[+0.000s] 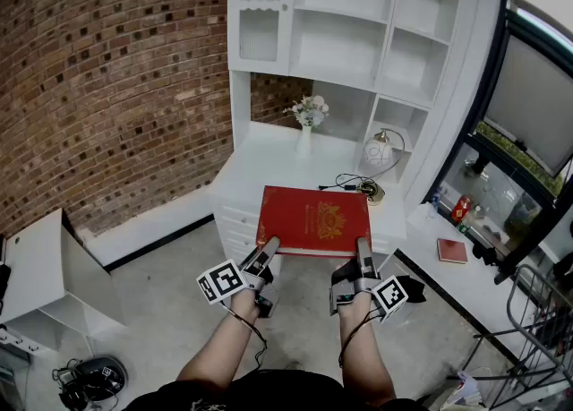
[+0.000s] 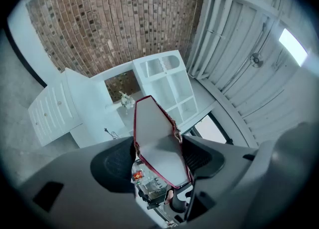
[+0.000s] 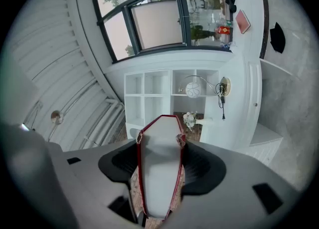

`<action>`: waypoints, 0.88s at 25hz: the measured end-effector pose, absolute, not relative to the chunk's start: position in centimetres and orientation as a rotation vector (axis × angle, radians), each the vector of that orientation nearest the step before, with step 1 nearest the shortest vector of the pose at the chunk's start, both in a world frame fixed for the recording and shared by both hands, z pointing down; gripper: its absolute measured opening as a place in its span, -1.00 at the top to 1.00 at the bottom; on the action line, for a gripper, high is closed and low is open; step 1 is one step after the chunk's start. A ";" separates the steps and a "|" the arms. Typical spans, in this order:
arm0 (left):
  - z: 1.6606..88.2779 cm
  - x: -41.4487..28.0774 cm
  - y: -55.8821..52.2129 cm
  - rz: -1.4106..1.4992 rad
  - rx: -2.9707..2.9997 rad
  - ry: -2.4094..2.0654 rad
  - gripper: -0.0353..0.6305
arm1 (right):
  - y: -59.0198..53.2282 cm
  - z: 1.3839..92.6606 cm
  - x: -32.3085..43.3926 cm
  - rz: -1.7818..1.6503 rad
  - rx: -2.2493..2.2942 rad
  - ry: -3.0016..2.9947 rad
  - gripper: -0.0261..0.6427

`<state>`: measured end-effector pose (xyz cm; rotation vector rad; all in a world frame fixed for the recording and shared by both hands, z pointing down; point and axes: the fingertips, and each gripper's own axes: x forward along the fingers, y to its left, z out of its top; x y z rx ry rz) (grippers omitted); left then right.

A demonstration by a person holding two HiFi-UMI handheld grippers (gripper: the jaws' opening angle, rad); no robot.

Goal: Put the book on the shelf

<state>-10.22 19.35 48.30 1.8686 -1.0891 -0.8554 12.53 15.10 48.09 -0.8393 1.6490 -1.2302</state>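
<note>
Book [image 1: 313, 219]: red, held flat in the air by its near edge. Left gripper [image 1: 268, 248] is clamped on the near-left corner and right gripper [image 1: 363, 250] on the near-right, with both sets of jaws pressing the covers. Book hangs at the desk's [image 1: 269, 154] front edge, well below the shelf [image 1: 345, 42]. Judged: pickup done. Still to do: lift it and set it in a compartment.
</note>
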 end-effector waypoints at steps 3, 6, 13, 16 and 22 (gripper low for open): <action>48.7 -10.3 19.0 -0.851 1.867 -1.089 -0.02 | 14.7 48.4 12.4 -1.233 -0.841 1.653 0.12; 49.1 -10.0 18.4 -0.842 1.859 -1.094 -0.02 | 14.2 48.9 12.8 -1.244 -0.845 1.648 0.12; 49.6 -8.4 16.5 -0.827 1.856 -1.108 -0.02 | 12.3 49.7 14.3 -1.266 -0.850 1.635 0.11; 49.5 -7.2 15.5 -0.824 1.854 -1.109 -0.02 | 11.3 49.5 15.5 -1.259 -0.845 1.646 0.11; 49.8 -5.0 13.7 -0.840 1.837 -1.118 -0.02 | 9.1 49.5 17.5 -1.252 -0.838 1.695 0.11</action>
